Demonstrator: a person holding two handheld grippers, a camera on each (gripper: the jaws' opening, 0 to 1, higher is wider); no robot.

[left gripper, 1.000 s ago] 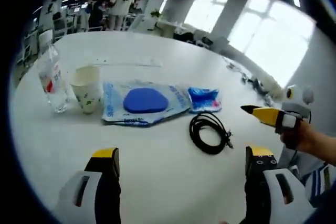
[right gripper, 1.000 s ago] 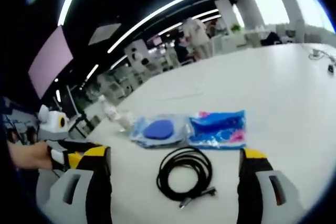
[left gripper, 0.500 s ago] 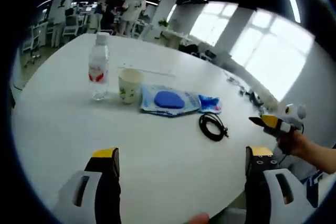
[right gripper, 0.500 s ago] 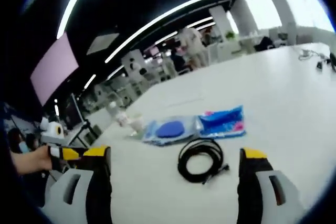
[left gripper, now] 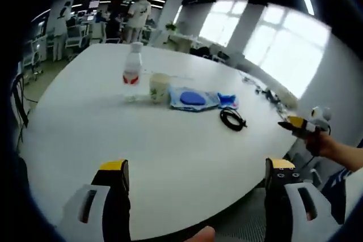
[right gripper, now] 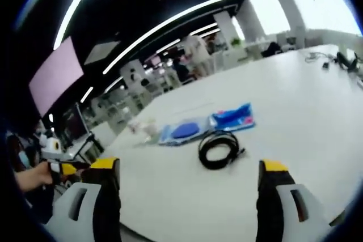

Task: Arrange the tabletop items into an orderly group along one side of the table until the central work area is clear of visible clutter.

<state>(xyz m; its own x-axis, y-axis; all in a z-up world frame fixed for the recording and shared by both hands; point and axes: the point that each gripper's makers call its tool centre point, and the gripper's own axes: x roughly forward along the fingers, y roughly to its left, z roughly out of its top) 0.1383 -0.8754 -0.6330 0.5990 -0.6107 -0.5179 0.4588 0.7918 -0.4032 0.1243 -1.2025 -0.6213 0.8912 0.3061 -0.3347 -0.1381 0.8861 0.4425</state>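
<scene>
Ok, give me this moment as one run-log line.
left gripper: open, empty | right gripper: open, empty | water bottle, paper cup, blue pouches, black cable: in a row on table

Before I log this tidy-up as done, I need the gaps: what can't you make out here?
- Water bottle and paper cup: print too small in the left gripper view; blurred pale shapes in the right gripper view.
- Small blue packet: wording too small.
- Black cable: plug type unclear, blurred.
</scene>
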